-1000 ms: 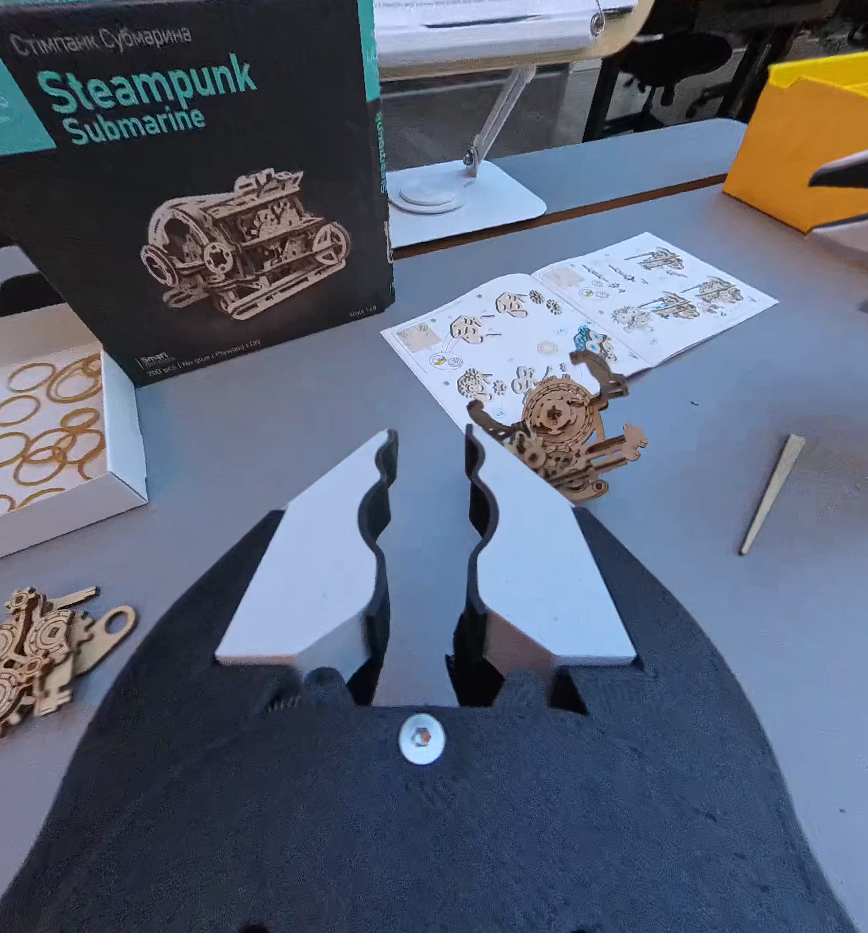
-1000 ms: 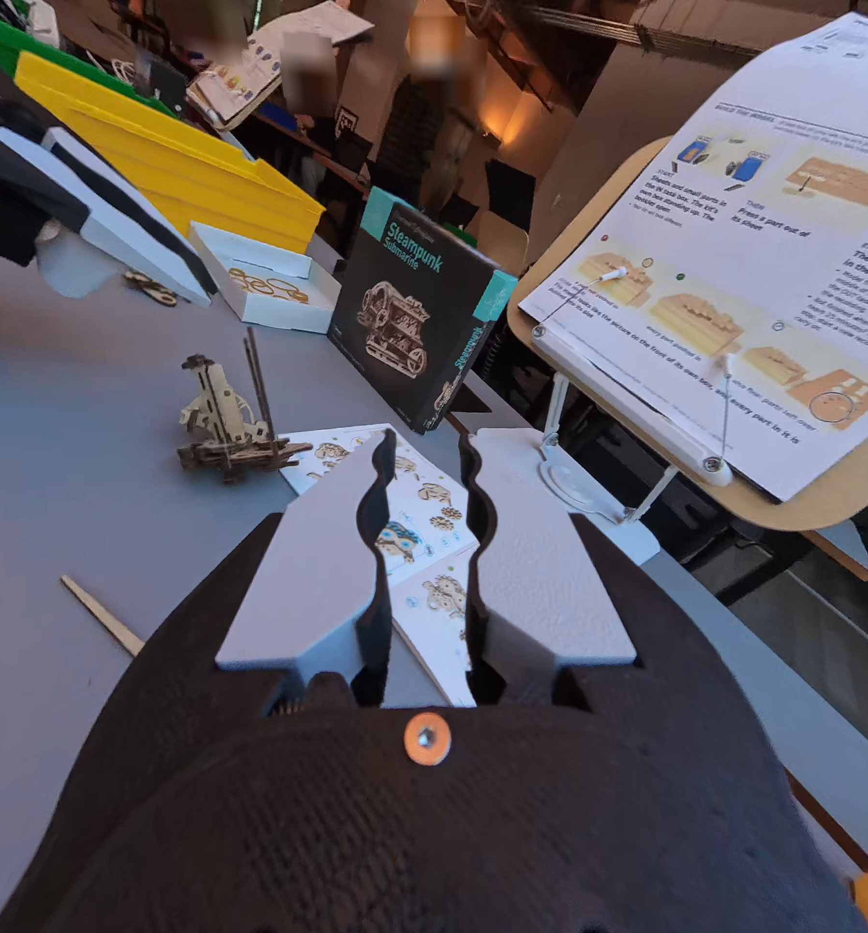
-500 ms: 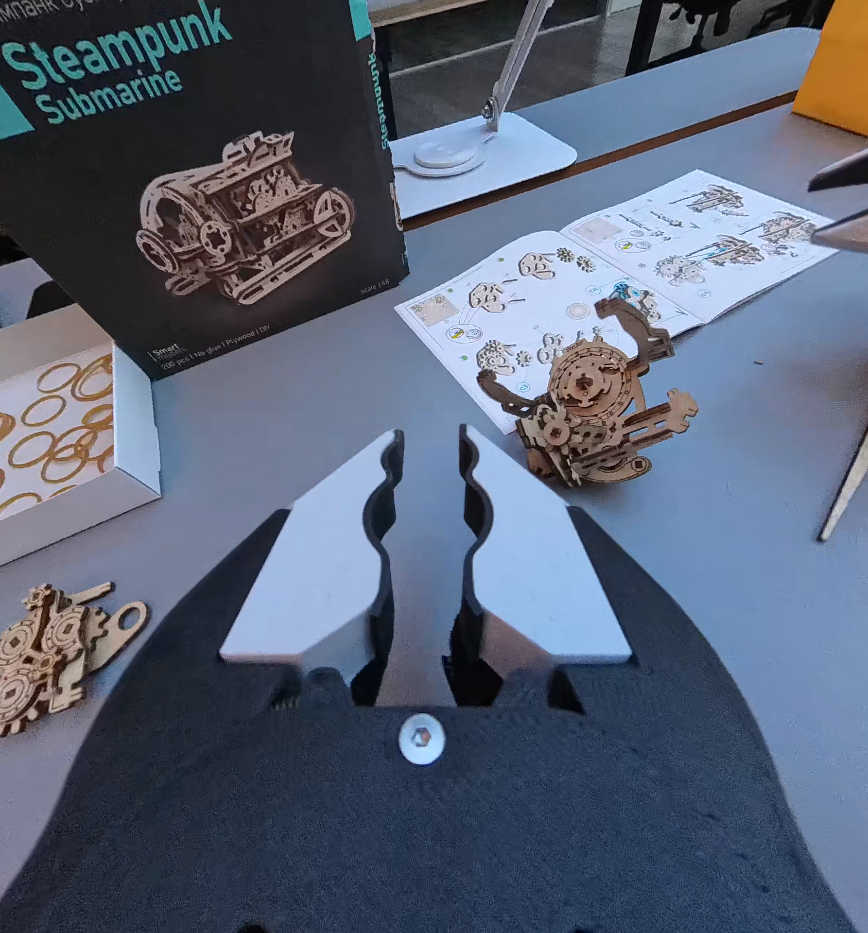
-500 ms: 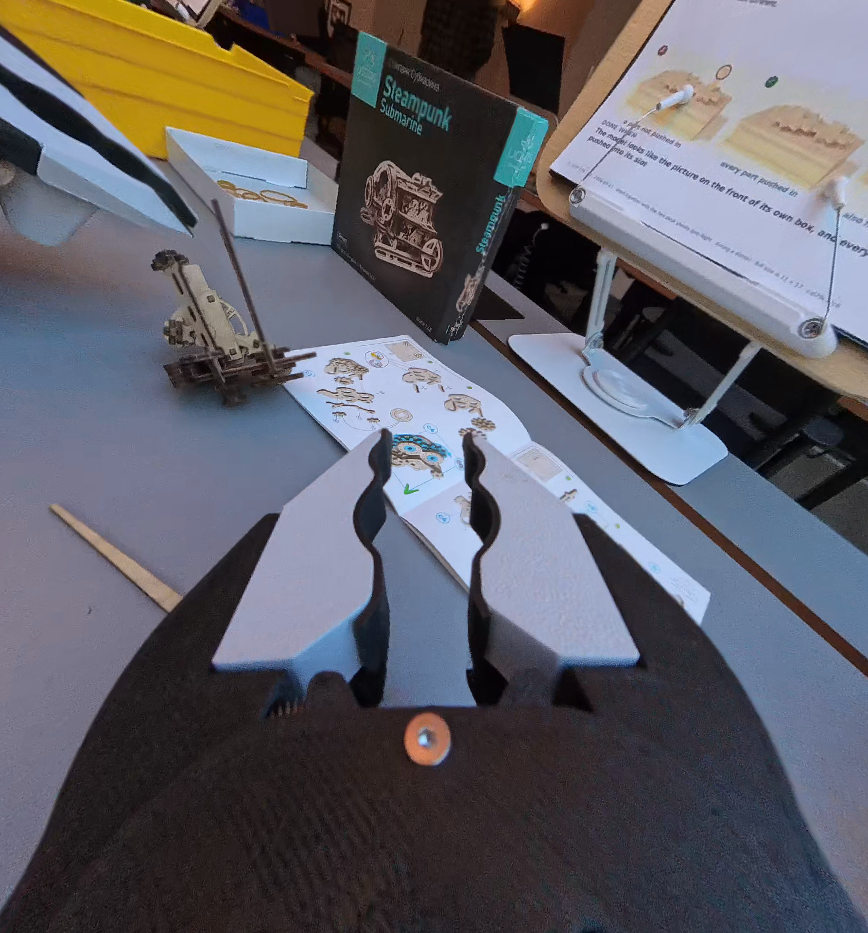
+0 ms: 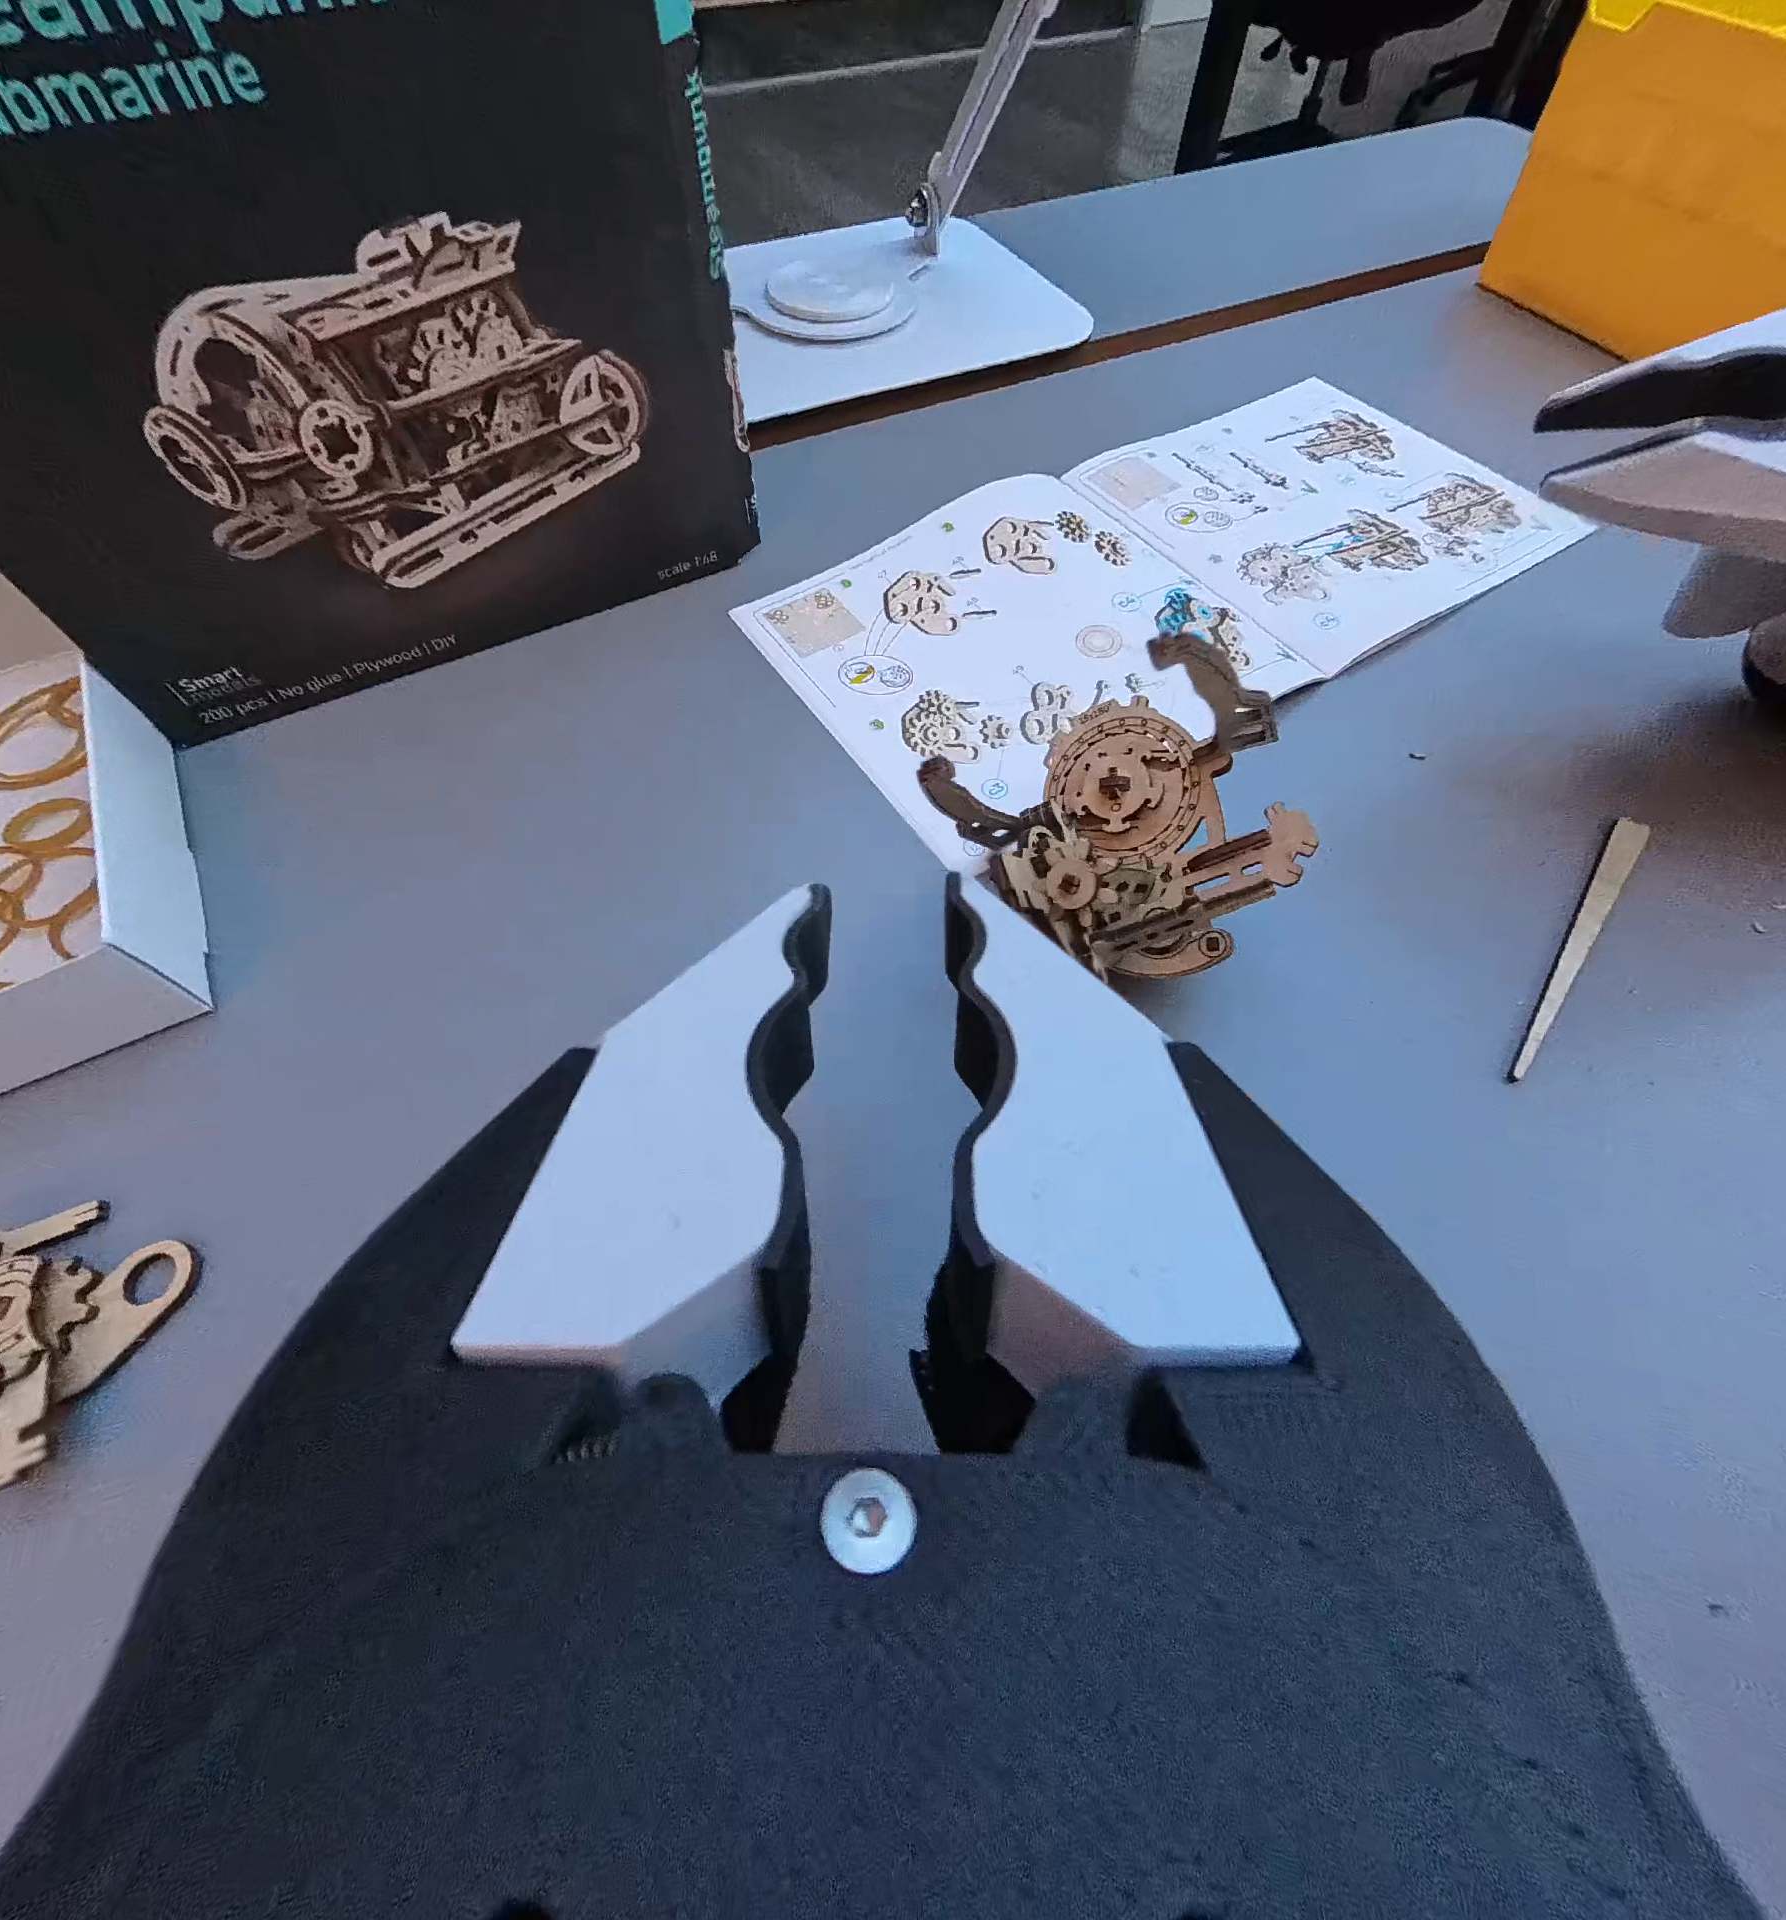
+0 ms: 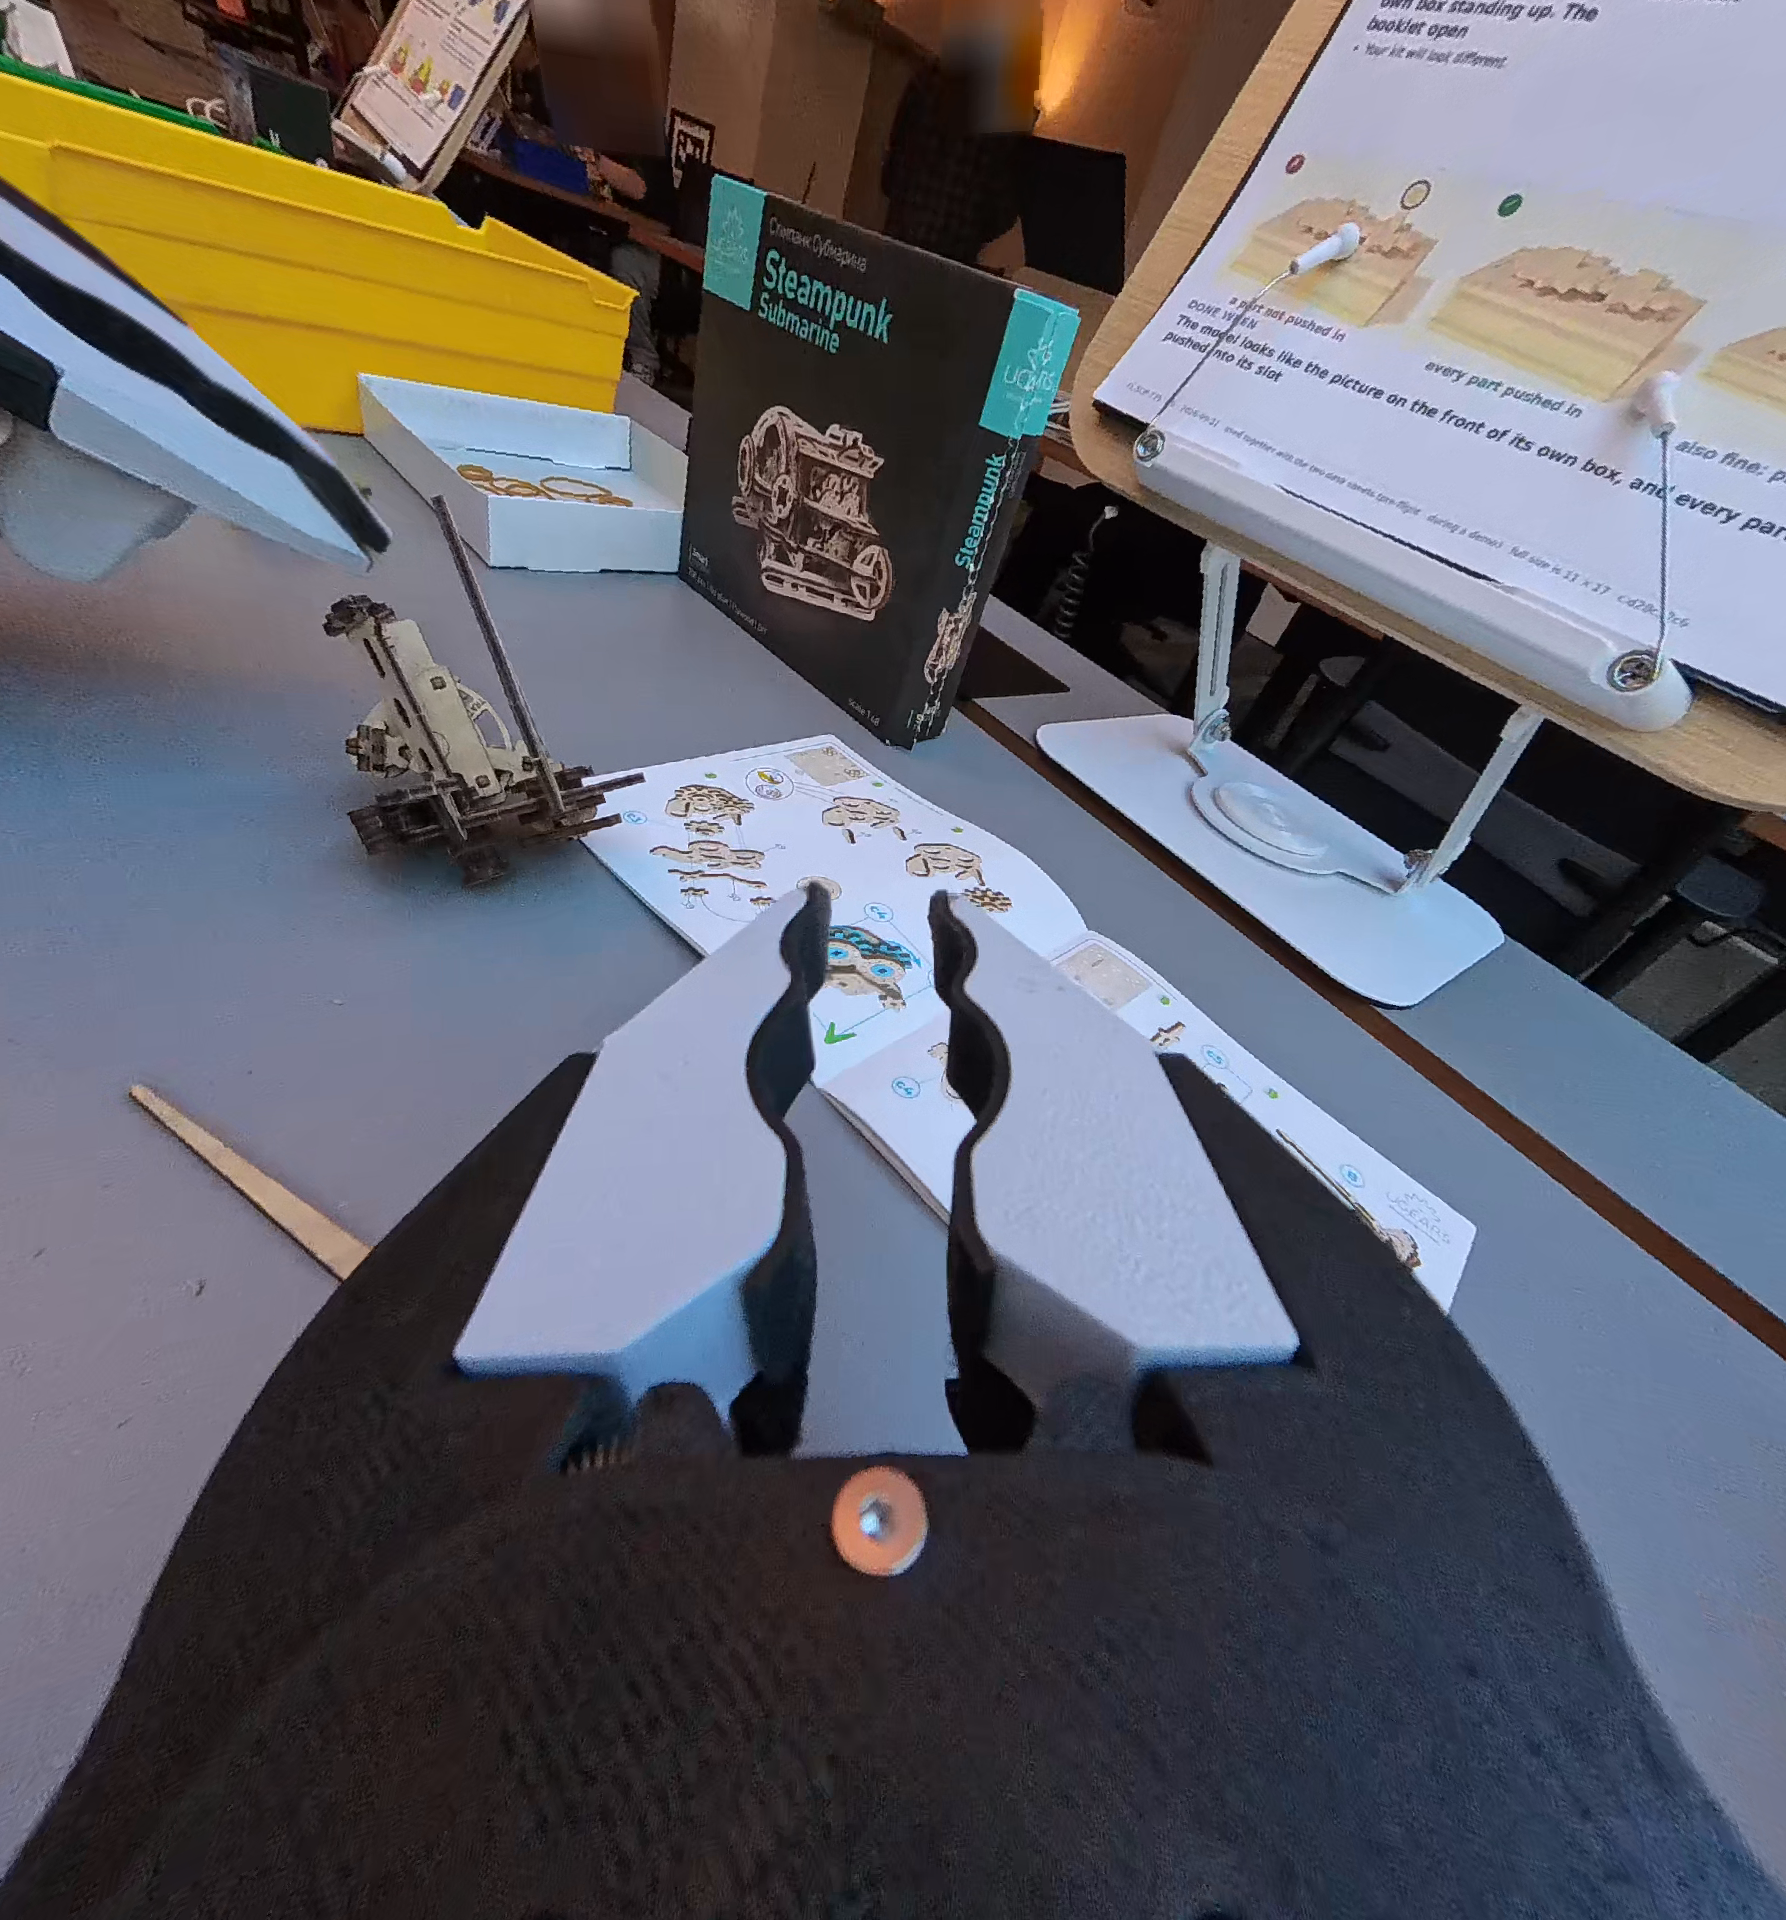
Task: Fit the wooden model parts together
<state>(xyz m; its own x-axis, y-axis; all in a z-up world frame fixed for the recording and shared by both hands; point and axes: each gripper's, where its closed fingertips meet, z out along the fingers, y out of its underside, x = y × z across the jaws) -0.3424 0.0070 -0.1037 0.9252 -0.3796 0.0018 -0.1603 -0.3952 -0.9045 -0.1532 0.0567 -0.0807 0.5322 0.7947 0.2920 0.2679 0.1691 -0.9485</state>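
A partly built wooden gear assembly (image 5: 1117, 821) stands upright on the grey table at the edge of an open instruction booklet (image 5: 1128, 582). It also shows in the right wrist view (image 6: 453, 738). A flat wooden gear part (image 5: 6, 1340) lies at the left. My left gripper (image 5: 884, 904) is open and empty, just short and left of the assembly. My right gripper (image 6: 876, 914) is open and empty above the booklet (image 6: 868, 831), right of the assembly. Each gripper shows in the other's view: the right one (image 5: 1720, 457) and the left one (image 6: 141, 416).
A thin wooden stick (image 5: 1580, 945) lies right of the assembly. The black kit box (image 5: 328, 343) stands at the back, next to a white tray (image 5: 141, 883) of rubber bands. A yellow bin (image 6: 328, 270) and a document stand (image 6: 1273, 842) border the table. My hands' fingertips stand some 20 cm from each other. From my right tips it is roughly 12 cm to the thin wooden stick (image 5: 1580, 945); from my left, 20 cm. It is also in sight in the right wrist view (image 6: 303, 1235).
My left gripper has moved forward, closer to the wooden assembly. My right gripper has tilted down over the booklet. Both stay open and empty.
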